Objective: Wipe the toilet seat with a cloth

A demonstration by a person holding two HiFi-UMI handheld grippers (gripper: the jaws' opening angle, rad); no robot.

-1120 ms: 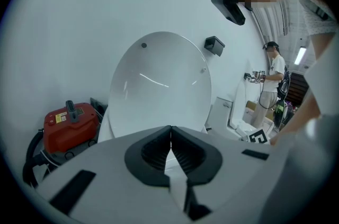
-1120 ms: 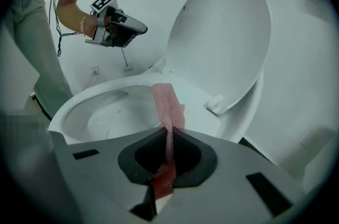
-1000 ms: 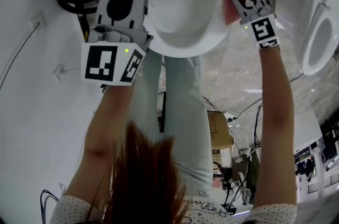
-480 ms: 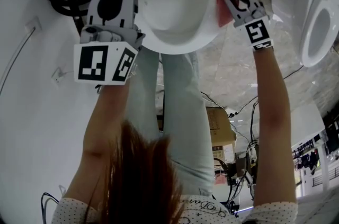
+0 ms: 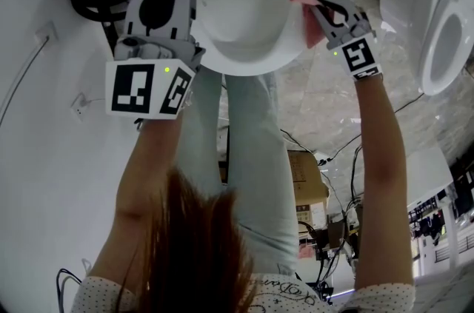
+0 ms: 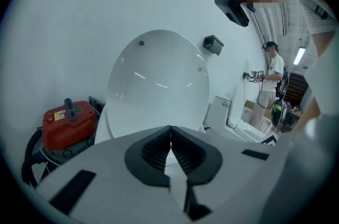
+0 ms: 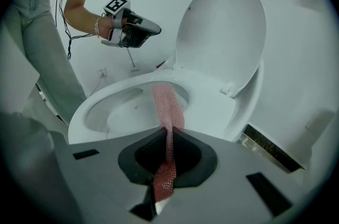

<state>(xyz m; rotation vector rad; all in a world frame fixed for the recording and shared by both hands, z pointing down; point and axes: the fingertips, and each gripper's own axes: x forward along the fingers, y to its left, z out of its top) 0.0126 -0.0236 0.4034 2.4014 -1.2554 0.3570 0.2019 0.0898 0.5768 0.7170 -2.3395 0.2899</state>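
Right gripper view shows your right gripper (image 7: pixel 168 135) with its jaws clamped on the pink cloth (image 7: pixel 167 104). The cloth runs forward out of them and lies on the toilet seat (image 7: pixel 212 112) at the bowl's edge. From the head view, that is the seat's right side. Your left gripper (image 6: pixel 170 144) has its jaws pressed together with nothing between them. You hold it in the air by the seat's left side, facing the raised lid (image 6: pixel 159 80). A red machine (image 6: pixel 68 123) sits left of the lid.

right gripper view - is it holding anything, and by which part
The right gripper is shut on the pink cloth, pinching it bunched near one end. The left gripper is shut and empty.
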